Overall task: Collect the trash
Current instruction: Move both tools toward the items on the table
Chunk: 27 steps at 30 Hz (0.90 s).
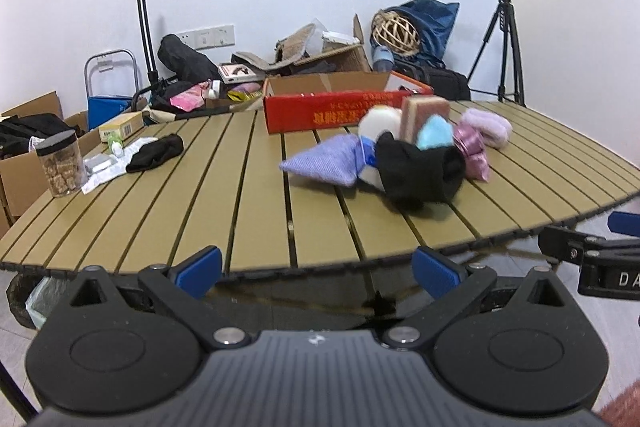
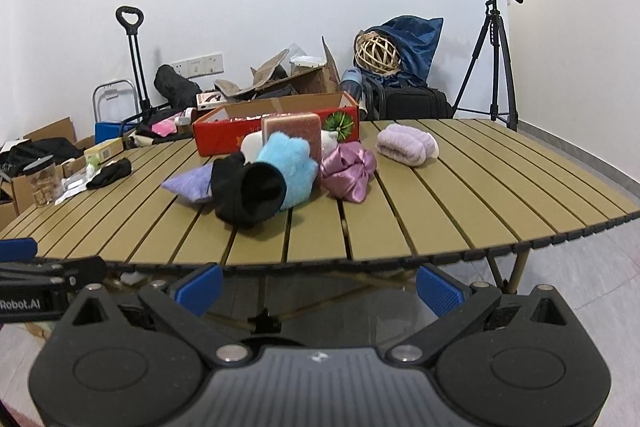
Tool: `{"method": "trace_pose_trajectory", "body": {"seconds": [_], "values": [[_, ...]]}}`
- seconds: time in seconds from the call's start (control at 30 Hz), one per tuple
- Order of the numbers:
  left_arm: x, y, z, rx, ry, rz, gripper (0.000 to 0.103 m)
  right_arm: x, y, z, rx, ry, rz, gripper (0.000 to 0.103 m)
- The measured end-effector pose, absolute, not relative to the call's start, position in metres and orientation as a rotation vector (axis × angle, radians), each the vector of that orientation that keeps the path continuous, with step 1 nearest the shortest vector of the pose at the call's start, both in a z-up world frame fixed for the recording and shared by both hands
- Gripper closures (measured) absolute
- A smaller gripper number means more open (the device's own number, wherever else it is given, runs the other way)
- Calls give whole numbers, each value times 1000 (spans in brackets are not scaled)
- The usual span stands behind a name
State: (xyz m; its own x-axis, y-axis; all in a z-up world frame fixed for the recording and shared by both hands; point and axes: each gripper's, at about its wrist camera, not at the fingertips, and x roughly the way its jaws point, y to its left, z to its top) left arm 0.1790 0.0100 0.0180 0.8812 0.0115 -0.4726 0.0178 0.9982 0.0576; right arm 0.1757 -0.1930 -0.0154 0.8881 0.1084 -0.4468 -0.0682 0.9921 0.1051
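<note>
Trash on the slatted table (image 2: 460,187) sits in two groups. Far left edge: clear jar (image 1: 62,163) with black lid, brownish contents, upright; beside it crumpled white wrappers (image 1: 106,167), a small green-and-white bottle (image 1: 115,145), a black cloth (image 1: 156,151) lying flat. Centre pile, pieces touching: lilac fabric wedge (image 2: 188,183), black beanie-like cloth (image 2: 248,193) with its opening facing the camera, fluffy light-blue piece (image 2: 290,163), white rounded item (image 2: 252,145) behind, pink-brown sponge block (image 2: 292,127) upright, shiny pink satin bundle (image 2: 348,171). Just right of the pile, a bit apart: folded lilac fuzzy roll (image 2: 406,145).

Writing: red open cardboard box (image 2: 276,129) behind the pile has yellow characters on its front, not readable, and a green round print at its right end. Left gripper body in the right wrist view reads "Robot.AI"; right gripper body in the left wrist view shows "DA", cut off.

Table is tan, slats running away from the camera, curved front edge, folding legs below. White wall, socket strip (image 2: 198,65), grey tile floor. Clutter behind: trolley handle (image 2: 130,17), cardboard boxes, blue bag with woven rattan ball (image 2: 378,55), black case, tripod with camera (image 2: 496,55) in the right corner.

Left gripper (image 1: 318,267): blue-padded fingers spread wide, nothing between them, held off the table's front edge. Right gripper (image 2: 320,285): same, wide apart, empty, short of the table edge.
</note>
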Motion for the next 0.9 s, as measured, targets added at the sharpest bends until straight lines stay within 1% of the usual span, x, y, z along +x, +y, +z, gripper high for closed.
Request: {"method": "trace_pose_trajectory", "body": {"seconds": [0.6,0.9], "values": [[261,20,39,-1,435,79,0,264,-186,0,91,361,97,0],[302,27,38,-17,451,134,0,317,-177,-1,131,378,115,0]]}}
